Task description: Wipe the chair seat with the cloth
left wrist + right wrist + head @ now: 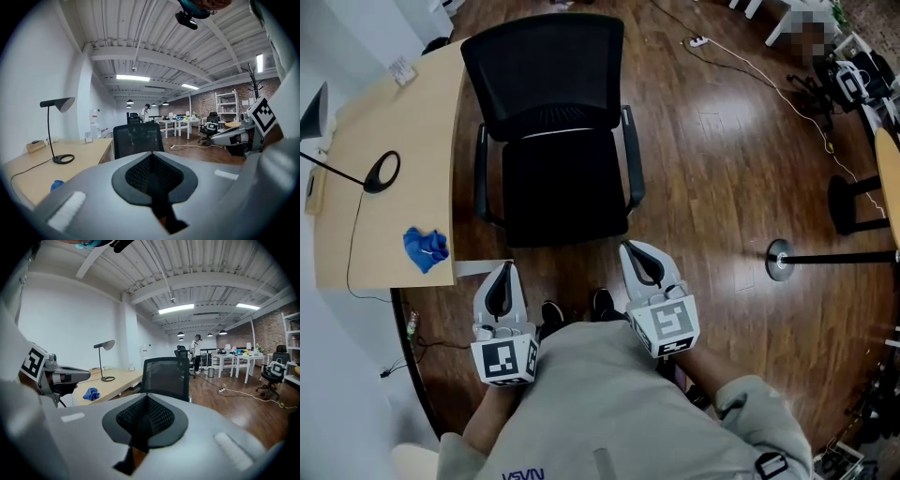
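Head view steeply downward; both gripper views level toward one chair (551, 141).

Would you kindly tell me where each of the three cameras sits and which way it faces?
Head view: on the person's head, looking steeply down at chair, desk and cloth; shows left gripper, right gripper, torso, shoes.
Left gripper view: rides the left gripper, facing level at the chair's back and lamp; own shut jaws in front, right gripper at right.
Right gripper view: rides the right gripper, facing the chair likewise; own shut jaws, left gripper at left.
Shared: all three show chair, desk and cloth.
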